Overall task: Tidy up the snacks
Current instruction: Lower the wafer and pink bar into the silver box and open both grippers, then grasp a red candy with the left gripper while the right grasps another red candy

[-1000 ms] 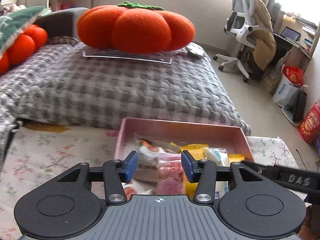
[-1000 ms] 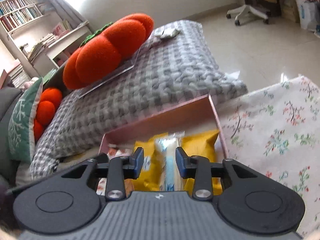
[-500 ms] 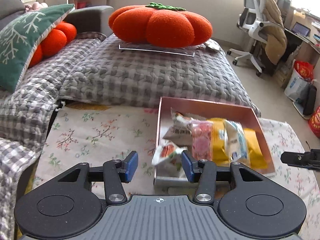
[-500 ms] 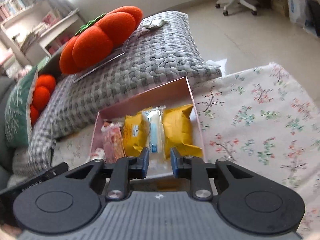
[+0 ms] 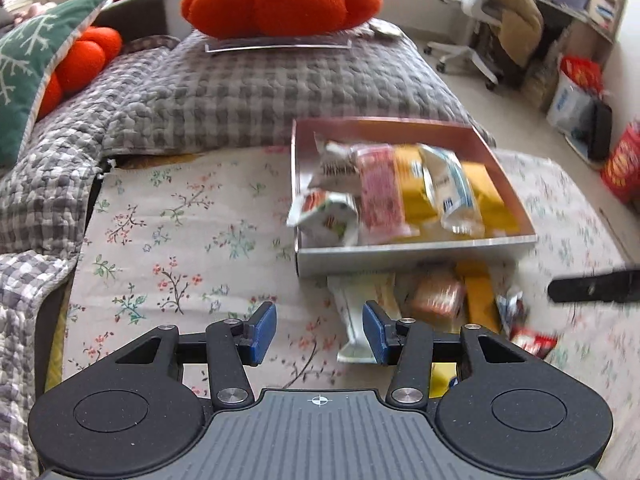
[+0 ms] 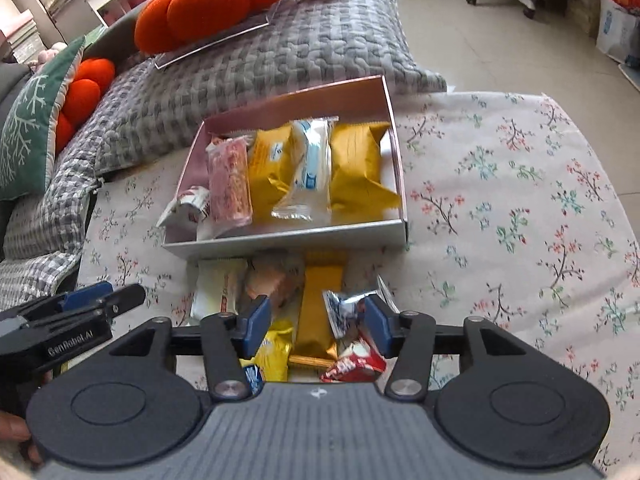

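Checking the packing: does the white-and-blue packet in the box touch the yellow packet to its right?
Touching. The right wrist view shows the white-and-blue packet lying against the yellow packet, no gap.

Pink box [image 5: 400, 126] of snack packets [image 5: 404, 196], surface's far edge; loose packets [image 5: 440, 296] just before it; left gripper [image 5: 319, 332] empty, parted.

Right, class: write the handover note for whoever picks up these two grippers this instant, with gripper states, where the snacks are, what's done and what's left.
Left gripper: open, empty, above the floral cloth beside the loose pile.
Right gripper: jaws have just been opening; nothing gripped, hanging over the loose snacks.
Pink box: already holds a row of packets, including the pink packet, two yellow ones and the white-blue packet.
Left to do: the loose pile in front of the box, such as the long gold bar, silver packet, red packet and white packet, must still go into the box.
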A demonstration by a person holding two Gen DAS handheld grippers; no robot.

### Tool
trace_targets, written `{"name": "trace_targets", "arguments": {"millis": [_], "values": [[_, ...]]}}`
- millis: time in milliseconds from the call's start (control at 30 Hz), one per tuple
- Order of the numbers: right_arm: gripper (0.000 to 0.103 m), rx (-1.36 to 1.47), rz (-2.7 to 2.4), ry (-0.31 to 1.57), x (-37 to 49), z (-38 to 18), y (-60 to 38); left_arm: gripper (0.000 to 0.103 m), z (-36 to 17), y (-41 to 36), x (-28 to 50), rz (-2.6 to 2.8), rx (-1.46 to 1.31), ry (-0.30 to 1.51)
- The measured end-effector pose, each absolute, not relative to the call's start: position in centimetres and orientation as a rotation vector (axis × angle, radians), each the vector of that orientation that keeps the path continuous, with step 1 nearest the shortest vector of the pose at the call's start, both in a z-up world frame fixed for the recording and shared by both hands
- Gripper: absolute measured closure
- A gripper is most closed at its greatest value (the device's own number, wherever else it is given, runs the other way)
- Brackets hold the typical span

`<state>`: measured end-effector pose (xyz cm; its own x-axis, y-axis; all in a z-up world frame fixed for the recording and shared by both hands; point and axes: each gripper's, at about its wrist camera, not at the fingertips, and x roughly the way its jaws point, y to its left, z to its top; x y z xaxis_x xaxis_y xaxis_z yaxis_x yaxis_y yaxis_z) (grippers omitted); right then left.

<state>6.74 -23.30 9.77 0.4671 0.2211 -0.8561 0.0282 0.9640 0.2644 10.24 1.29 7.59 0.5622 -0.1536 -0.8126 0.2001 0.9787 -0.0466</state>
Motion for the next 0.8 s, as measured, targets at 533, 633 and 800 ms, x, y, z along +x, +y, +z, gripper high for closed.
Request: {"name": "trace_targets", "arguments": {"millis": [533,633,800], "values": [[0.037,0.255,0.204,1.153,4.2,8.9,-21.3,0.054,6.0,1.3,6.9,-0.366,0.241,0.972],[0.036,0.248,0.194,1.167,3.9,8.8,-21.5,0.053,5.6,1.2,5.9,-0.399,0.302,0.967],[0.032,0.228,0.181,1.154,3.0,9.1,-21.8,0.053,6.0,0.0,4.9,-0.435,0.274,0.949]]}}
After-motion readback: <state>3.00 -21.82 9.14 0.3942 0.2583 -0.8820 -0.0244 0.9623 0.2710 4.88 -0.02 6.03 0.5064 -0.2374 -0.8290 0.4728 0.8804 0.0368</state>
